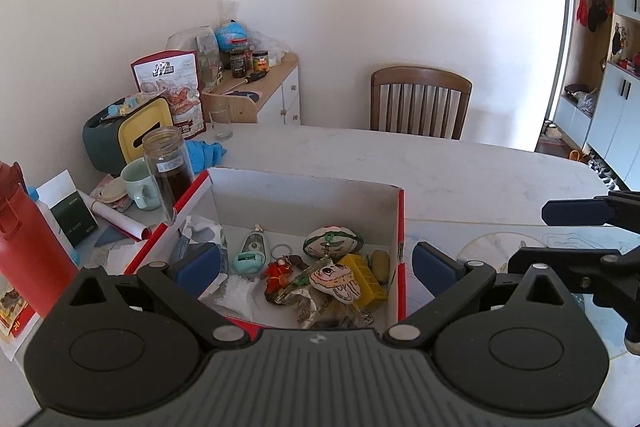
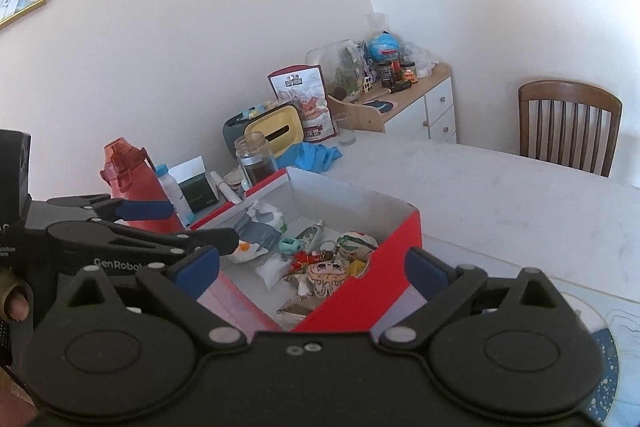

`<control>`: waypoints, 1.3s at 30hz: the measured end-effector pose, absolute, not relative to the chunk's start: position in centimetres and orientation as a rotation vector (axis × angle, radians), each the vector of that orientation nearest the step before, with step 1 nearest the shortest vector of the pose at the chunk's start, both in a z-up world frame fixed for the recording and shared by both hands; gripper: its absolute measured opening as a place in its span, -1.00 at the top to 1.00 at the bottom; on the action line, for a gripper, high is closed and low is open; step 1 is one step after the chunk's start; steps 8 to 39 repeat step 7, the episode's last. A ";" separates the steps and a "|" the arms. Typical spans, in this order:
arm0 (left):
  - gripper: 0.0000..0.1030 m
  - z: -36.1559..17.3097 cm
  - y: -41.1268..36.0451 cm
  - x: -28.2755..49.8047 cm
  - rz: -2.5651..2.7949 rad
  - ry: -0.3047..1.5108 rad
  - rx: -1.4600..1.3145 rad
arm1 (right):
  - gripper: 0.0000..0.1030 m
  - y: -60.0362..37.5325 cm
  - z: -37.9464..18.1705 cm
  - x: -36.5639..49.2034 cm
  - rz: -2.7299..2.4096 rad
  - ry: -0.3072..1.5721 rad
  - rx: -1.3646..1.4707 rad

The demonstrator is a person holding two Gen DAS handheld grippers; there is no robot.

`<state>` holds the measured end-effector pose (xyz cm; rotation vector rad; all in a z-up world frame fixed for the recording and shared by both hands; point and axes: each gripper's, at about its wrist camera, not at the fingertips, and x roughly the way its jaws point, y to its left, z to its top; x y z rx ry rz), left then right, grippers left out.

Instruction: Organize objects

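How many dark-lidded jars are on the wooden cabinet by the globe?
3: one tall dark jar at the front, one orange-labelled jar to its right, one behind, beside the globe. Others may be hidden.

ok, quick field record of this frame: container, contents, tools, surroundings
container: red box, open top, on white table
contents: small toys, key ring, yellow packet, painted stone
left tool: open, over the box, holding nothing
right tool: open, over the box, holding nothing
left of box: red bottle, glass jar, green mug
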<state>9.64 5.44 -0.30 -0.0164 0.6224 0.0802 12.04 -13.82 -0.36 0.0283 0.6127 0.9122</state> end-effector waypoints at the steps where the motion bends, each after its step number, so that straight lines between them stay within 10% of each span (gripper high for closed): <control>1: -0.99 -0.3 5.3 9.6 0.083 0.623 -0.017 | -0.91 -13.9 -0.4 12.0 0.912 0.613 0.029; 39: -0.99 -0.6 4.7 9.6 0.071 0.639 -0.024 | -0.91 -15.0 -0.6 12.1 0.894 0.614 0.034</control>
